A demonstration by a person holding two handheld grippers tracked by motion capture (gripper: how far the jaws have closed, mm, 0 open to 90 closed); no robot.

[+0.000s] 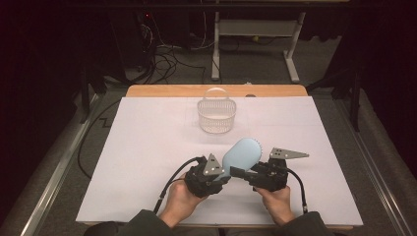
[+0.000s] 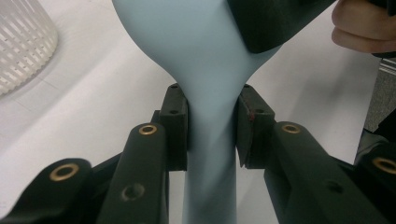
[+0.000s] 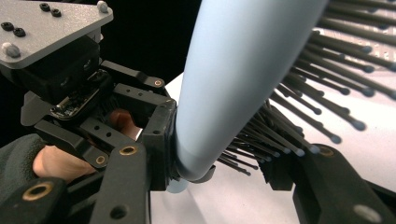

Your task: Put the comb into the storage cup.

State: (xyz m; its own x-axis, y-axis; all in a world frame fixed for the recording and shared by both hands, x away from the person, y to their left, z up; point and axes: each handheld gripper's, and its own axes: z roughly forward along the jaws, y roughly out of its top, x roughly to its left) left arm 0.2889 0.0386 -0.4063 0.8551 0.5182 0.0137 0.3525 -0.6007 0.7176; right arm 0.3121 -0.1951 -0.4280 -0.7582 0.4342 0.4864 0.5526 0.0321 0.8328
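Both your grippers are clamped on the brush (image 1: 242,154), held low over the near middle of the table (image 1: 147,147).

Your forearms come in from the near edge, hands side by side, the two grippers angled toward each other. Your left gripper (image 1: 220,178) points up and to the right; its jaws are closed on the handle just below where it widens into the head, pads pressing both sides. Your right gripper (image 1: 242,172) points left at the same neck, and its jaws are shut across the head's lower end, one pad on the smooth blue back, the other among the bristles (image 3: 299,116). The head tilts up and away from you, toward the basket (image 1: 216,116), which stands well apart near the far edge.
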